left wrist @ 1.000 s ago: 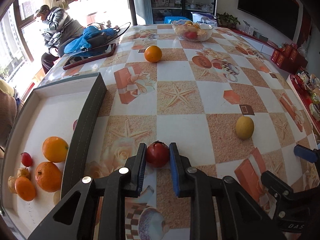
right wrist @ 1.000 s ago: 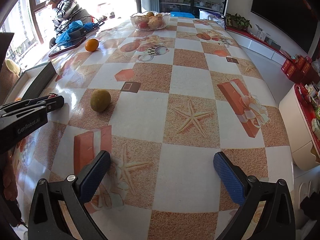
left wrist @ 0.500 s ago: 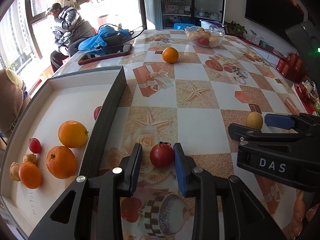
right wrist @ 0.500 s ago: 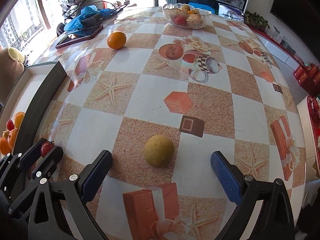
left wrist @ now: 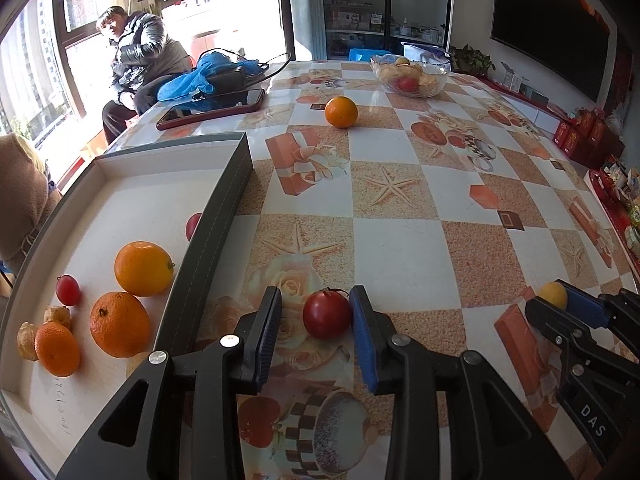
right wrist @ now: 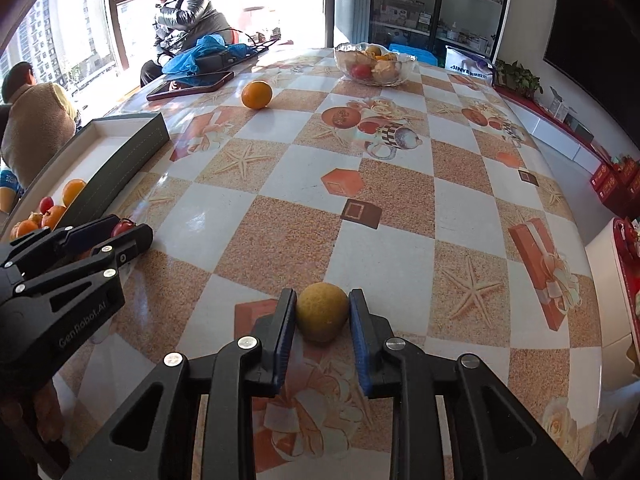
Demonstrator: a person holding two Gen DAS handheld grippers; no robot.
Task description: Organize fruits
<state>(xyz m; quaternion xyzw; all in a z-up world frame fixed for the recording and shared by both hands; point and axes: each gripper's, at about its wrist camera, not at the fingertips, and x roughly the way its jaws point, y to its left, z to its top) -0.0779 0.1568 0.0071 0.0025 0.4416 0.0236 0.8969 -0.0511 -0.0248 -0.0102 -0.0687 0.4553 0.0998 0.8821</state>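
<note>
Closest to us, our right gripper (right wrist: 322, 336) is clenched on a yellow fruit (right wrist: 322, 312); both pads touch its sides and it sits on the table (right wrist: 460, 216). Our left gripper (left wrist: 316, 330) straddles a small red fruit (left wrist: 326, 314). Its right pad touches the fruit and its left pad stands just apart, so we judge this grip loose, not yet firm.

Just left of the left gripper runs the dark wall of the tray (left wrist: 216, 236). Inside it lie three oranges (left wrist: 143, 268), a small red fruit and some pale husked ones, with another red fruit half hidden behind the wall.

Farther ahead, a lone orange (left wrist: 341, 111) rests on the table. Beyond it stand a glass bowl (left wrist: 412, 76) of fruit and, to the left, a tablet (left wrist: 212, 108).

To do this step well, we would close the left pads squarely across the red fruit's widest part before lifting, since a round fruit may roll out. We would then raise each fruit clear of the tray wall and set it down in a bare patch, away from the oranges, so nothing gets knocked.
</note>
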